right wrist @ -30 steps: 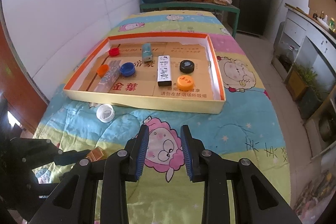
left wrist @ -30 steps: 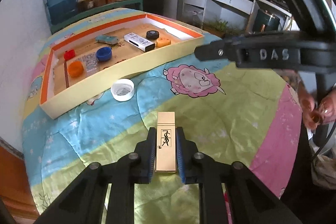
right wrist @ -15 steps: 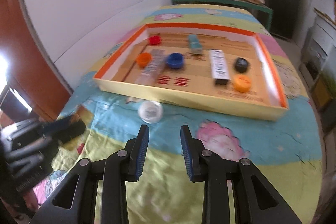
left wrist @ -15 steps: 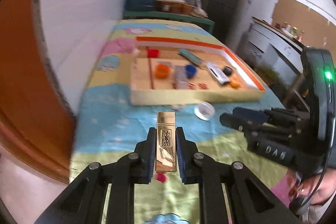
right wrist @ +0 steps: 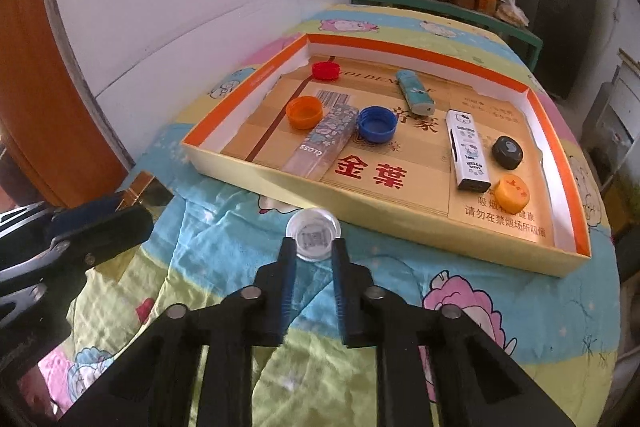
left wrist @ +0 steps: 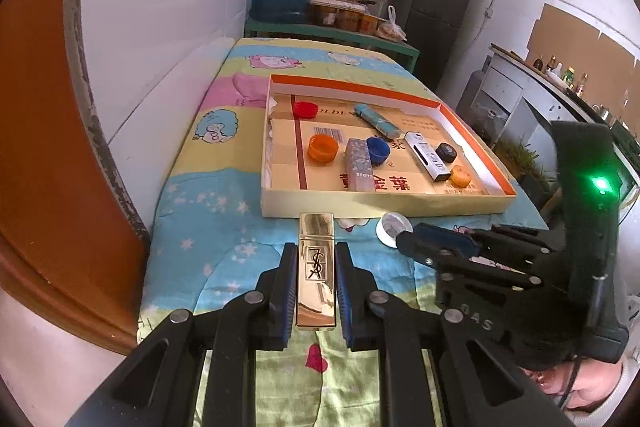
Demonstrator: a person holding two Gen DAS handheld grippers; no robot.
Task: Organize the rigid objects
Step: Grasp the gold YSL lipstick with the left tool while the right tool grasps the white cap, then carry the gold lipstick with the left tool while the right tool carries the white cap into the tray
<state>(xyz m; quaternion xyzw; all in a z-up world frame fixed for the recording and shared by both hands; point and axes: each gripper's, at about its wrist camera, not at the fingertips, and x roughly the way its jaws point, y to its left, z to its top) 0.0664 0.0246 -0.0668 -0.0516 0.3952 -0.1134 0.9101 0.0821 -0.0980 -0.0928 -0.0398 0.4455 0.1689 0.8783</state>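
My left gripper (left wrist: 316,259) is shut on a gold lipstick case (left wrist: 315,267) and holds it above the quilt, just short of the near wall of the cardboard tray (left wrist: 384,205). The case and left gripper also show at the left of the right wrist view (right wrist: 140,193). My right gripper (right wrist: 314,251) is open, its fingertips either side of a white bottle cap (right wrist: 313,234) that lies on the quilt in front of the tray (right wrist: 400,223). The cap also shows in the left wrist view (left wrist: 393,228). Whether the pads touch the cap I cannot tell.
The tray holds a red cap (right wrist: 325,70), orange cap (right wrist: 304,111), blue cap (right wrist: 376,123), black cap (right wrist: 507,152), yellow-orange cap (right wrist: 511,192), a clear gloss box (right wrist: 322,143), a teal tube (right wrist: 415,91) and a white lighter (right wrist: 467,151). A white wall runs along the left.
Both grippers have moved toward the tray. The right gripper has come down around the white cap. The left gripper still holds the gold case.
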